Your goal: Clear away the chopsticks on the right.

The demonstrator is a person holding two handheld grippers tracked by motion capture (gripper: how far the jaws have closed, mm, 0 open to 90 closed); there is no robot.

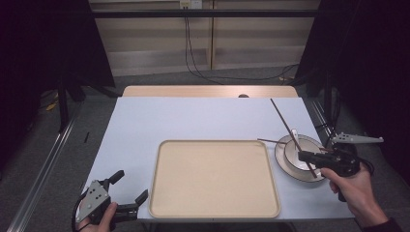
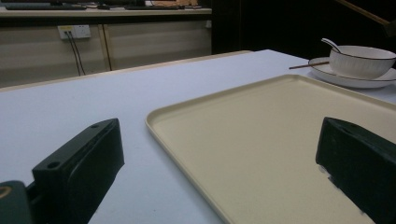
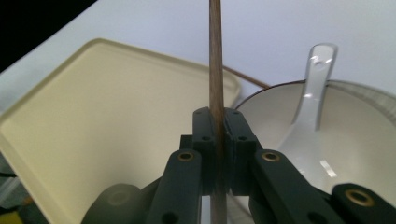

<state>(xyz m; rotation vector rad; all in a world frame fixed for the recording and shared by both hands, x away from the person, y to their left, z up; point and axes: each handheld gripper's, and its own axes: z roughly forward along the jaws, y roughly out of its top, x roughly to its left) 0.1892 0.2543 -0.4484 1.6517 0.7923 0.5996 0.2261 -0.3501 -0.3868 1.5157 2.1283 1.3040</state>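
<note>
The right tongs [image 1: 303, 155] are clamping shut on a slim brown chopstick [image 1: 290, 133], and it is slanting up and away over the bowl [image 1: 300, 154], its far end well above the tabletop [image 1: 193, 118]. In the right gripper view the stick is running straight between the closed black jaws, pinched part-way along its length, probably so it balances rather than droops. The second chopstick [image 1: 270, 141] is lying flat, its end resting across the plate [image 1: 282, 162] rim just beside the tray [image 1: 212, 178]. That bowl is sitting on the plate, both white and glossy with a thin dark line round the rim, and a pale, smooth spoon [image 3: 310, 100] is leaning inside the bowl with its handle propped on the edge. The tray is looking matte, cream-coloured, rectangular with rounded corners and a low raised lip, and nothing is lying in it; my guess is the tableware is headed there. The left tongs [image 1: 126, 189] are hovering with jaws spread wide at the tray's near left corner, gripping nothing, seemingly waiting their turn.
</note>
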